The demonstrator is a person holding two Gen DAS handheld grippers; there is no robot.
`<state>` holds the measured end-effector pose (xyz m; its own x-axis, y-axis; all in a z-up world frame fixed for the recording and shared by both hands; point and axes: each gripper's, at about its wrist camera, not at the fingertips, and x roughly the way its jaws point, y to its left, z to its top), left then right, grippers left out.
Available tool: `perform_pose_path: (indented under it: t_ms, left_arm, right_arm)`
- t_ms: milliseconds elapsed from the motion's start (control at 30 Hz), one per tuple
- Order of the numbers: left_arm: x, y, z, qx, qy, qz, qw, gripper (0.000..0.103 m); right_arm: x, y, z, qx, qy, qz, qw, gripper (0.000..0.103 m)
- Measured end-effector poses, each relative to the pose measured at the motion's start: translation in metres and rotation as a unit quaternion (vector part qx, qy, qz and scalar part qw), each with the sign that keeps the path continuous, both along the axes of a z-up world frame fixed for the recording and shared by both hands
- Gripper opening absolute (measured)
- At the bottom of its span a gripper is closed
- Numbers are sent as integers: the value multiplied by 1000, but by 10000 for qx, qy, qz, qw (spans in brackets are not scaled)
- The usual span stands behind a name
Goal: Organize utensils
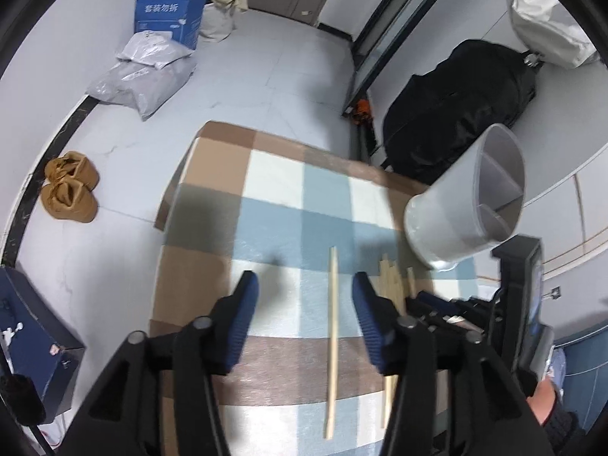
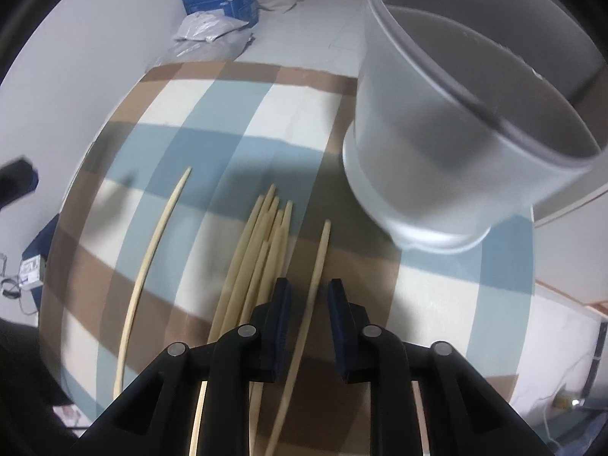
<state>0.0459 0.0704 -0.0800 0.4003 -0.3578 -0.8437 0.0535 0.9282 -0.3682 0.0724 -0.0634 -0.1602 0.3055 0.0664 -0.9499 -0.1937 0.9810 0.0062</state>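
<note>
While the right tongs (image 2: 309,306) straddle the lone chopstick (image 2: 315,285) lying just right of the chopstick pile (image 2: 258,250), the pads sit narrow either side of it but a gap shows on both sides, so not yet clamped, nothing held. Left tongs (image 1: 304,304) hang released over the checked bench cloth (image 1: 273,174), with a separate single chopstick (image 1: 333,334) lying between the jaws, untouched. The divided grey utensil holder (image 1: 456,220) stands at the bench's far right, near the pile and empty as far as I can see. My read: the step is a single-stick pick with the right side. To do it well, keep the left pad clear of the pile so only one stick gets pinched, centre the stick in the pads, and close with the tips right down at the cloth, since a thin round stick will roll out otherwise. Grip looks closer to the thick end than mid-length, so expect the tip to droop on lift. Tilt it upright before moving to a holder compartment. Right view is blurred, so contact is hard to confirm.
</note>
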Motion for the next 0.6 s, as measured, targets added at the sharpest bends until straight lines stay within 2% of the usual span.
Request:
perform_pose_path:
  t_ms: [67, 100, 200, 367, 500, 600]
  left_arm:
    - [1, -3, -5, 195, 59, -18, 9998, 61]
    - [0, -2, -7, 314, 81, -22, 9995, 64]
    - [1, -7, -16, 562, 226, -177, 9980, 65]
    - [9, -29, -39, 786, 743, -493, 9929, 66]
    - [13, -46, -49, 990, 880, -638, 9891, 66]
    - [18, -58, -54, 1191, 915, -706, 9861, 66]
  right_arm:
    - [0, 1, 0, 51, -100, 17, 9999, 5]
    - [-1, 1, 0, 82, -156, 36, 9998, 4]
    - [-4, -7, 7, 322, -253, -10, 9992, 3]
    - [-29, -28, 38, 798, -803, -81, 9935, 3]
    - [-51, -61, 68, 1447, -1251, -373, 9808, 3]
    - [-61, -78, 80, 1759, -1481, -543, 9717, 3]
